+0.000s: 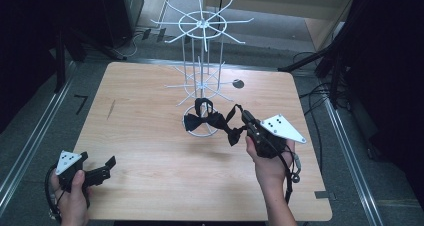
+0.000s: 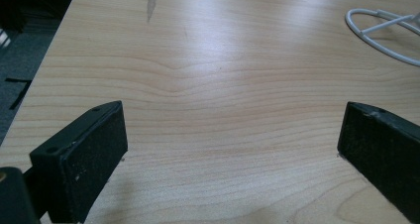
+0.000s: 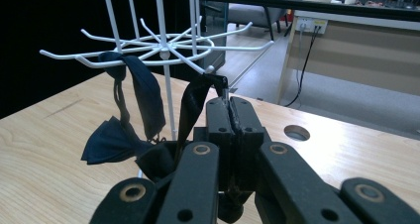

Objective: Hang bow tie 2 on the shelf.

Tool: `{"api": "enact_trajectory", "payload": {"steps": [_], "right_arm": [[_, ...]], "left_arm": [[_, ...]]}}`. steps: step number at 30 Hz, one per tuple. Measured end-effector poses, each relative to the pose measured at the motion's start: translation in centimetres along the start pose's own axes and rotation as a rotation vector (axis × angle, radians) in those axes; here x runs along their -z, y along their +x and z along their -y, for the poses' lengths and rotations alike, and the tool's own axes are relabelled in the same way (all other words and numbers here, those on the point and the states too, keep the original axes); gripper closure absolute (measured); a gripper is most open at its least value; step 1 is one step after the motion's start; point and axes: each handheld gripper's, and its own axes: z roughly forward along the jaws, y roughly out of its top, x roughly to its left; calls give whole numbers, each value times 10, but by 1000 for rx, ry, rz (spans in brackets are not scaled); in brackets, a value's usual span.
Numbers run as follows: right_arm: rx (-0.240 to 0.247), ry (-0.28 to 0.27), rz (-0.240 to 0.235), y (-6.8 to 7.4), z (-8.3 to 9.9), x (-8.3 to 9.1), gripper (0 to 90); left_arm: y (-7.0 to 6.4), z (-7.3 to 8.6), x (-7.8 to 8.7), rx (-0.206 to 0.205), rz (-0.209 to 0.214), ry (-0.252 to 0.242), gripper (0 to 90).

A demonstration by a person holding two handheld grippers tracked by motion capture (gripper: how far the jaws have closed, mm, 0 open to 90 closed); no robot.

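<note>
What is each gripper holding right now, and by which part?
The right gripper is shut on the strap of the black bow tie, near the white wire rack. The left gripper is open and holds nothing.

The pale wooden bench [image 1: 150,176] is carrying a few marks of its own. A small round hole [image 1: 238,84] is sitting near the far edge, toward the far right corner, and a thin dark streak [image 1: 111,109] is running along the grain near the left edge. A scrap of grey tape [image 1: 325,195] is sticking out at the near right corner. Beyond the right edge, black cables [image 1: 320,93] are trailing over the grey floor [image 1: 30,151] (a black angled mark [image 1: 81,103] is lying off the left edge). A wooden cabinet [image 1: 280,1] is standing past the far edge.
</note>
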Motion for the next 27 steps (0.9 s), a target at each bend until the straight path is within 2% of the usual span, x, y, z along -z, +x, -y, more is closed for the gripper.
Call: {"api": "enact_trajectory", "payload": {"steps": [14,27], "right_arm": [[10,-9,-2,3,-12,-7,899],[-33,26,-10,-1,-12,-26,899]], "left_arm": [[0,0,0,-2,0,-1,0],[0,0,0,3,1,-2,0]]}}
